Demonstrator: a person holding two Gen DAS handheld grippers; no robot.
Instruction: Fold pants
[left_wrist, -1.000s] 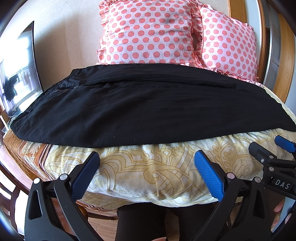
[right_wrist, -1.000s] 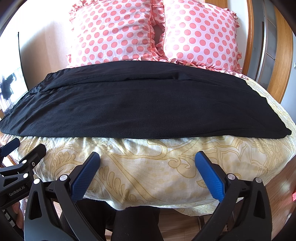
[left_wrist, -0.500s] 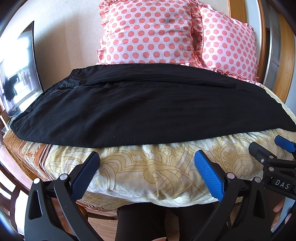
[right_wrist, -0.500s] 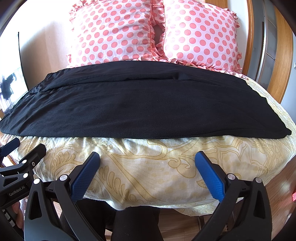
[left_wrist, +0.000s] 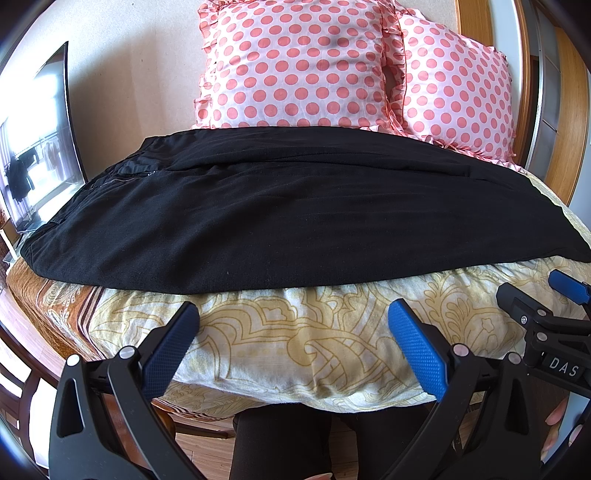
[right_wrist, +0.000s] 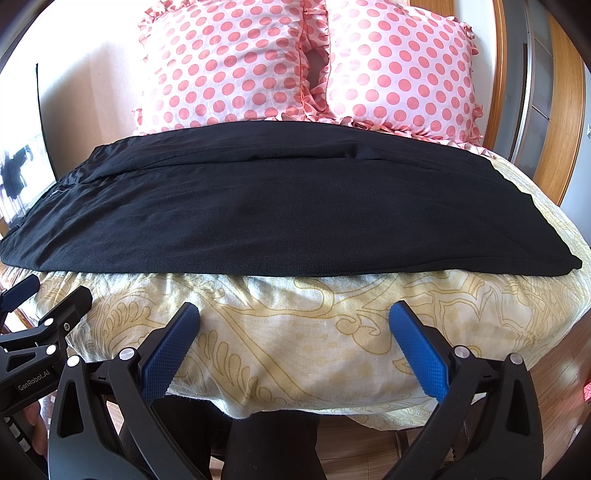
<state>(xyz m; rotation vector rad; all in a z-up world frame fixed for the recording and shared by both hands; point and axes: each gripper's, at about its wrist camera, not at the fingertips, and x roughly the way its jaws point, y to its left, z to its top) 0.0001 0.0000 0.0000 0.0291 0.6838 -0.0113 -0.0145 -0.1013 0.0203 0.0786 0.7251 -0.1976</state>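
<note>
Black pants (left_wrist: 266, 218) lie flat across the bed, folded lengthwise, waistband and zipper at the left, leg ends at the right (right_wrist: 554, 254). My left gripper (left_wrist: 293, 343) hovers open over the bed's near edge, short of the pants' near hem, with nothing between its blue pads. My right gripper (right_wrist: 295, 343) is likewise open and empty, just in front of the pants (right_wrist: 280, 214). Each gripper shows at the edge of the other's view: the right one (left_wrist: 546, 314) and the left one (right_wrist: 40, 317).
A yellow patterned bedspread (left_wrist: 314, 332) covers the bed. Two pink polka-dot pillows (left_wrist: 295, 66) (right_wrist: 399, 70) lean at the far side. A dark screen (left_wrist: 33, 147) stands at the left, a wooden frame (right_wrist: 565, 110) at the right. The person's dark-clad legs (right_wrist: 266, 443) are below.
</note>
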